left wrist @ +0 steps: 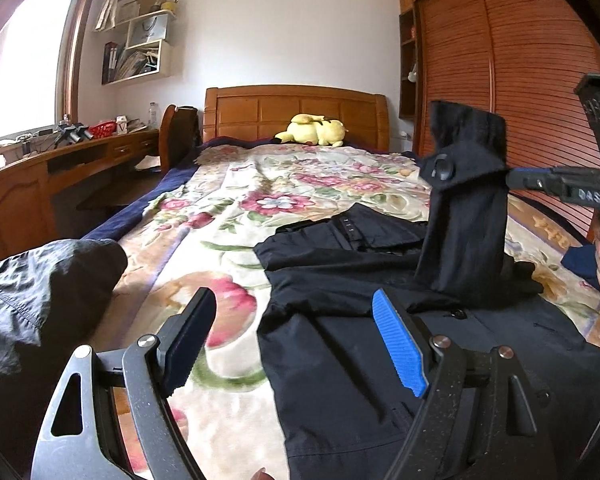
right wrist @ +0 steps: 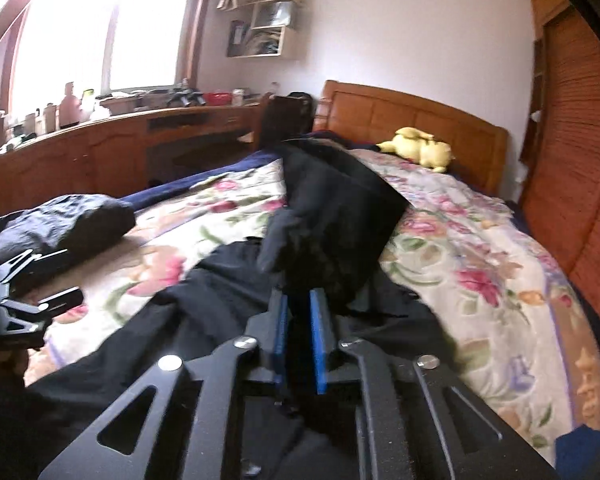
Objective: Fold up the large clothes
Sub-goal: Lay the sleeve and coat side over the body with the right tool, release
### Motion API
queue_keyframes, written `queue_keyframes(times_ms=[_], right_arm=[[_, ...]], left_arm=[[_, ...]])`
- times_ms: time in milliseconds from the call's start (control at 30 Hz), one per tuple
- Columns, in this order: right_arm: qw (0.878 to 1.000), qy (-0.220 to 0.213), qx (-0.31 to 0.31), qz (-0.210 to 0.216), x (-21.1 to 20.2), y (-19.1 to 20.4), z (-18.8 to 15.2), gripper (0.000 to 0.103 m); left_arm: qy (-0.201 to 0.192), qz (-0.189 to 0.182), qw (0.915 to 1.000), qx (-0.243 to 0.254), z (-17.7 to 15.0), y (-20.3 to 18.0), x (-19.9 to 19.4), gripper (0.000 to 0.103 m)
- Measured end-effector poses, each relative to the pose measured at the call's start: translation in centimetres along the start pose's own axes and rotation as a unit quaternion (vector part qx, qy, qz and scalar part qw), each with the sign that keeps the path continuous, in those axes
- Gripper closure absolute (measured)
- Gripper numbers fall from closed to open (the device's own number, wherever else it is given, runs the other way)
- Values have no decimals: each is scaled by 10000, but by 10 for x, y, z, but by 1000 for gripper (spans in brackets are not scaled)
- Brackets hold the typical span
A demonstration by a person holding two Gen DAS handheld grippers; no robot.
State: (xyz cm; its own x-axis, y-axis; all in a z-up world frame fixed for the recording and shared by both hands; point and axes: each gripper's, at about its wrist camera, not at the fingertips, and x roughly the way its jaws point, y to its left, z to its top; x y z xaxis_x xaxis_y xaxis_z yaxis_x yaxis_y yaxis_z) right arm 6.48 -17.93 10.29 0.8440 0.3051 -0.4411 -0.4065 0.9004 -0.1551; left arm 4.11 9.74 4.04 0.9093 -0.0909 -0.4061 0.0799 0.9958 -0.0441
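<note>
Now the floral bedspread (left wrist: 236, 208) lies open across the middle and upper part of the left wrist view, bare up to the wooden headboard (left wrist: 296, 114) and the yellow plush toy (left wrist: 314, 132); its dark blue edge runs down the left side beside the desk (left wrist: 60, 172). A crumpled dark bundle (left wrist: 40, 292) sits at the lower left, apart from my work. The louvred wardrobe (left wrist: 520, 80) closes off the right side.

My left gripper (left wrist: 296, 344) stands wide open with nothing between its pads, hovering over the near left edge of the black jacket (left wrist: 360, 340), which is spread flat at lower centre. My right gripper (right wrist: 299, 340) has its blue pads drawn close, and the jacket's sleeve (left wrist: 464, 200) passes between them, lifted clear above the body of the garment at the right of the frame. Whether the pads still press on it I cannot tell.
</note>
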Motion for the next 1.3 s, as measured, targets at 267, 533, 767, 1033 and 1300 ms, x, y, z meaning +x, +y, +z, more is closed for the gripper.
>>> queue_keyframes(times_ms=[267,533,767,1033,1300], right_arm=[[9973,360,-49,635,16,-14,-8,54],[9954,774,-217,518,21,-13,-20,52],[9930,1168,-86,175,43,3,-20,52],[9905,1319,365,83,48,-7,-43,48],[9858,1463,701,-428,34,-29,-70,29]], left_arm=[[-42,92,9999,-55,3,9,-1,22],[-71,225,9992,-317,5,32,-4,22],[60,242,9994,-238,0,31,1,22],[592,-171,9980,149,-16,16,21,22],[1113,-414,9922,391,-35,2,34,22]])
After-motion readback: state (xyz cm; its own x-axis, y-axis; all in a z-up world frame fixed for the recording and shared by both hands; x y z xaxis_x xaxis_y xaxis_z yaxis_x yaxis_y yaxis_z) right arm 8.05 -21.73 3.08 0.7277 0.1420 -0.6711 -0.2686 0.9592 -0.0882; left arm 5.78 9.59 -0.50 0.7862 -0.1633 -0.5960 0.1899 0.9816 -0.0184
